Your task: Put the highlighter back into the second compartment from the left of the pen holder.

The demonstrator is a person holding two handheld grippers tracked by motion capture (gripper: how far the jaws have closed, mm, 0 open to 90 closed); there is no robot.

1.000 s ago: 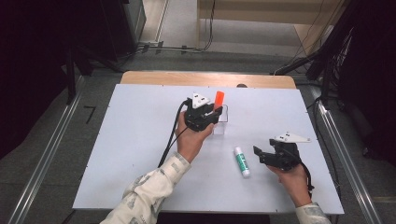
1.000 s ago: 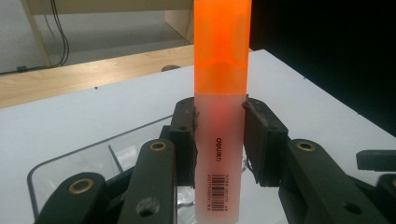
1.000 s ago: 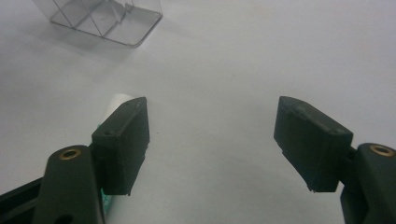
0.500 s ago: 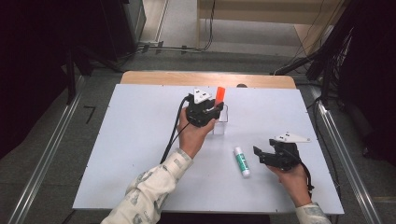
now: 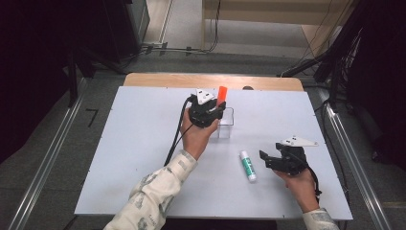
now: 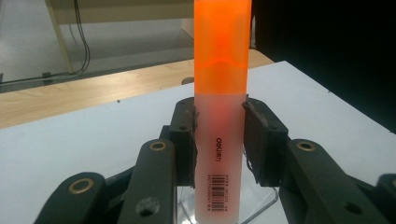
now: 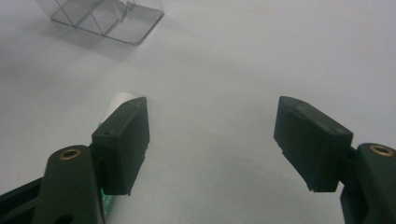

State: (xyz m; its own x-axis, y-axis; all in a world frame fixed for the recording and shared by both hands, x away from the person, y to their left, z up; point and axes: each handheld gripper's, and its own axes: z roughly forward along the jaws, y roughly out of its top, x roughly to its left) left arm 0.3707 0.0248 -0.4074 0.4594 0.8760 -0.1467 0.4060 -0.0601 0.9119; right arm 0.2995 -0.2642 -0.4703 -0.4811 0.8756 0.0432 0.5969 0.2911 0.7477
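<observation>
High view: left gripper point(image 5: 216, 111) over the middle-back of the white table point(image 5: 129, 158), jaws clamped on an upright orange highlighter point(image 5: 222, 93) held right above the clear plastic holder point(image 5: 226, 125); upright grip likely so it drops straight into the holder, not yet inside as far as I can tell. Right gripper point(image 5: 270, 161) sits low near the right front of the table, jaws spread, nothing in them, just beside a glue stick point(image 5: 248, 165) lying flat with its white cap pointing away from the person, probably lined up to be picked next. Left gripper view: both pads squeeze the highlighter point(image 6: 219, 121) on its pale lower barrel, orange cap up, barcode and brand print facing the camera; the clear holder point(image 6: 261, 205) rim shows below the barrel's bottom end, so the marker is above or just entering the opening, can't tell which. Grip is mid-barrel, which keeps it vertical. Right gripper view: jaws wide apart over bare table, glue stick point(image 7: 119, 100) white end poking out behind the left-hand jaw, not between the jaws; the clear holder point(image 7: 105, 18) is farther off at the top.
</observation>
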